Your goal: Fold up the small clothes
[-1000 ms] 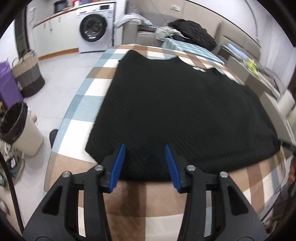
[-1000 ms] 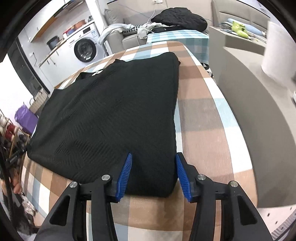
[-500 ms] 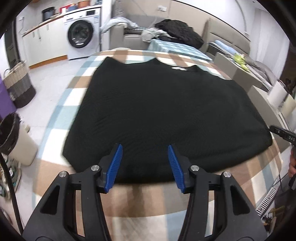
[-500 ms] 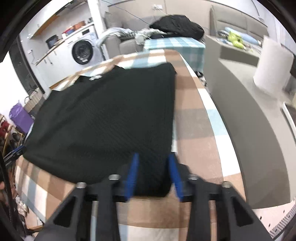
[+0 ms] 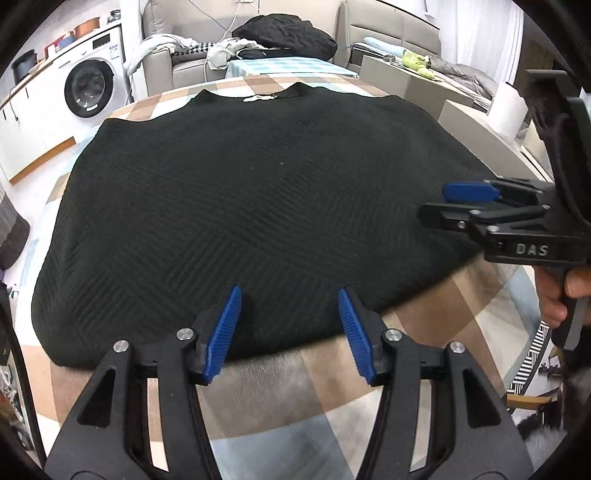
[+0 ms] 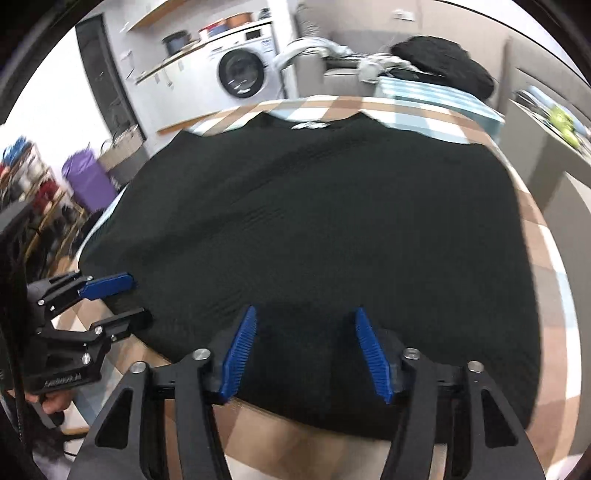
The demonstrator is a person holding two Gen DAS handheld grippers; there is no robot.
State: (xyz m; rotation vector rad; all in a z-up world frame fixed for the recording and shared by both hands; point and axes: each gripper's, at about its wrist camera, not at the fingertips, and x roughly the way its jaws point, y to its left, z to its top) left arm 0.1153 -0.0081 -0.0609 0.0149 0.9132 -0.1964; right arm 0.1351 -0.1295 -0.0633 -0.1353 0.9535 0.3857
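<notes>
Both spread wide — left gripper (image 5: pixel 290 325) and right gripper (image 6: pixel 306 350) released, poised over the near hem of the black sweater (image 5: pixel 251 206) — flat on the checked table (image 5: pixel 295 398).

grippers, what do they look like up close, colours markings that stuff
Both the left gripper and right gripper are black angular frames with triangular cut-outs, silver screw heads and ribbed blue finger pads. The right one's body reads "DAS" in raised letters, gripped by a bare hand.

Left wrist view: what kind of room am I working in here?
Most likely a lived-in home, an open laundry and living area: a white front-loading washing machine under a counter, a grey sofa piled with clothes, and a checked tablecloth under the black knit top.
</notes>
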